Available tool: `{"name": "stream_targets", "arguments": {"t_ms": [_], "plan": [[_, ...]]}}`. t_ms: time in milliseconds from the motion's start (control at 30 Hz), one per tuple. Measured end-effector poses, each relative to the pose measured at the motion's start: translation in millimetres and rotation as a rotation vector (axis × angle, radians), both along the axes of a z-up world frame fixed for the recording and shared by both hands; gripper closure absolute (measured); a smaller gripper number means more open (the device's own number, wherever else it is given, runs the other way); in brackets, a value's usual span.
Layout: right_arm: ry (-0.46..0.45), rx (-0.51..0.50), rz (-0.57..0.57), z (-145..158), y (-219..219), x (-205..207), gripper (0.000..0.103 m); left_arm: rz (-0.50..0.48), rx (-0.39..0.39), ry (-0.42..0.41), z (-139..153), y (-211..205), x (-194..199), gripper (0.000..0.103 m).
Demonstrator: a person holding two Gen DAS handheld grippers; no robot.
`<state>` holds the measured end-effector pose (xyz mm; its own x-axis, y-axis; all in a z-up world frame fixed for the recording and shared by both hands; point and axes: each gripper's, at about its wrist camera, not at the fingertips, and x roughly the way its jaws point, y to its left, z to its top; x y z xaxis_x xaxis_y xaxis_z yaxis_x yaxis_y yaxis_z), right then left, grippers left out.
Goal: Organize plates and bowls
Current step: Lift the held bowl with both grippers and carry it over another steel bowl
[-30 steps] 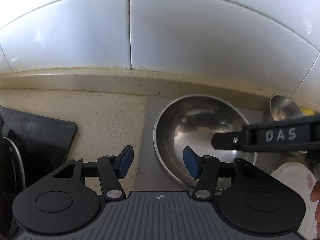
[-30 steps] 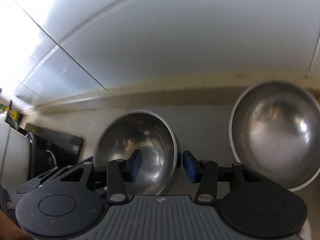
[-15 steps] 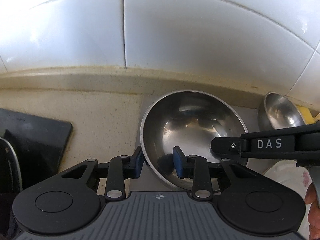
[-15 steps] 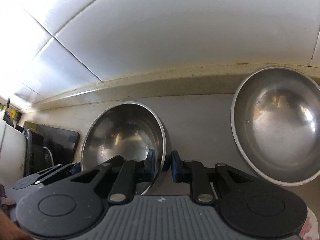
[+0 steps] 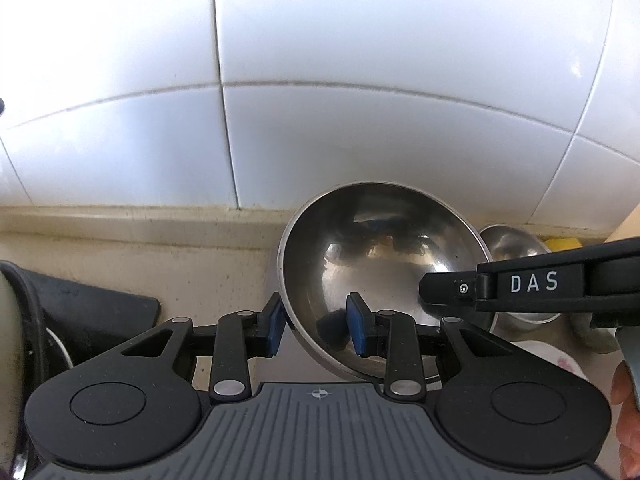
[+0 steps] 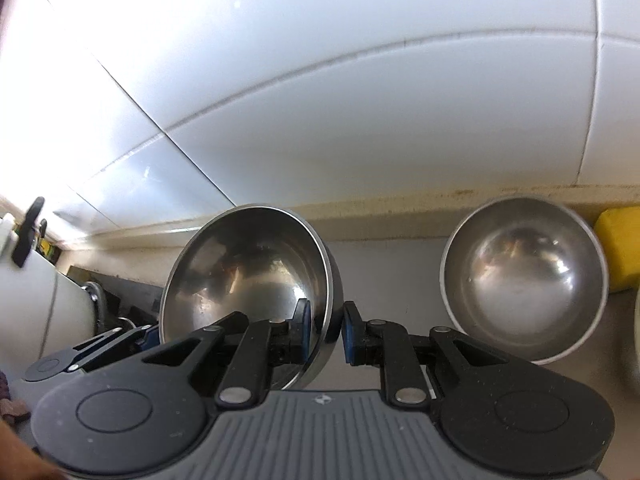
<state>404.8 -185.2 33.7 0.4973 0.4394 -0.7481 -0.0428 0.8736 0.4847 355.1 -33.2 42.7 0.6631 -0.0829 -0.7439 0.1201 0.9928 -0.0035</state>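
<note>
Both claws are clamped on the same steel bowl, one on each side of its rim. In the left wrist view the left claw (image 5: 316,330) sits at the lower centre of the frame, its blue pads (image 5: 357,330) pinching the bowl's near left wall, one pad outside and one inside. The steel bowl (image 5: 384,264) fills the centre right of that frame, tilted so its hollow faces the camera, and it appears held clear of the worktop (image 5: 160,264). The right claw (image 5: 444,294) reaches in from the right edge as a black bar marked DAS, its tip on the bowl's right rim.

In the right wrist view the right claw (image 6: 324,330) is at the lower centre, with the bowl's (image 6: 248,276) right wall squeezed between its pads; the bowl stands to the left of centre, again tipped toward the lens. The left claw (image 6: 148,334) shows at the lower left, at the bowl's far rim.

A second steel bowl (image 6: 524,284) rests on the grey worktop (image 6: 392,264) at the right of that frame, just beside a yellow block (image 6: 620,248) at the right edge. White wall tiles (image 6: 360,120) fill the upper half of both views. A black mat (image 5: 92,308) lies at the lower left of the left view, and part of a white plate (image 5: 556,360) shows at its lower right, next to a person's fingers (image 5: 628,412).
</note>
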Motion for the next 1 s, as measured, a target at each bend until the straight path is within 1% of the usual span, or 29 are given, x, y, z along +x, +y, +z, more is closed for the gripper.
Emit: {"name": "stream_targets", "arguments": {"t_ms": [200,367,500,800,1000], "plan": [[-0.049,-0.003,-0.014,21.7,-9.4,-16.1,0.103,-0.019,0.006,-0.045,21.2,-9.7,-15.5,0.068],[-0.076,-0.006,-0.028,29.7,-12.7,-27.8,0.103,-0.043,0.021,-0.077,32.4,-21.3,-23.6,0.065],[-0.093,-0.003,-0.050,35.7,-23.5,-37.7,0.103,-0.070,0.031,-0.099,39.9,-33.2,-30.6,0.063],[-0.109,0.003,-0.111,44.0,-48.3,-52.2,0.103,-0.134,0.049,-0.131,48.4,-63.3,-36.4,0.061],[-0.113,-0.001,-0.150,46.2,-71.9,-56.1,0.103,-0.180,0.050,-0.146,47.6,-88.0,-33.7,0.056]]}}
